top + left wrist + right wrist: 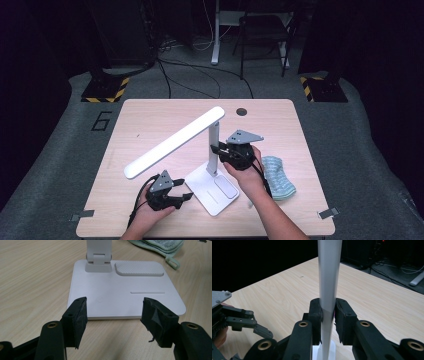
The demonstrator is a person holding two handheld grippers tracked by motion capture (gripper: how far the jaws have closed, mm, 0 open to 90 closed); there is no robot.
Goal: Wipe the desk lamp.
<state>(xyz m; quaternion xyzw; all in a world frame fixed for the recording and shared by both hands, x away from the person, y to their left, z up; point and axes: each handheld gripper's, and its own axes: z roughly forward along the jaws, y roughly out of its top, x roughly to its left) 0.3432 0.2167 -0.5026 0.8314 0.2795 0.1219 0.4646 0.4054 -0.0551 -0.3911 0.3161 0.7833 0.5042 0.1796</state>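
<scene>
The white desk lamp [200, 150] stands near the middle of the table [150, 112], its flat base [125, 297] toward the near edge and its long head [172, 142] slanting down to the left. The right tool [328, 315] is closed on the upright post [328, 277], pads pressing on both sides. The left tool [113, 315] is open; its jaws stand just short of the near edge of the base, one toward each corner, touching nothing.

Step in hand, as judged: securing the lamp for adjustment or folding, with the post grip made and the base not yet braced.

Next move: advance the left tool onto the base edge and close, or press down, before the right tool loads the hinge [98, 262].

Clearances: the folded cloth [278, 177] lies just right of the right hand. The table is open far and left, under the head. The base sits close to the near edge; avoid dragging it nearer.
</scene>
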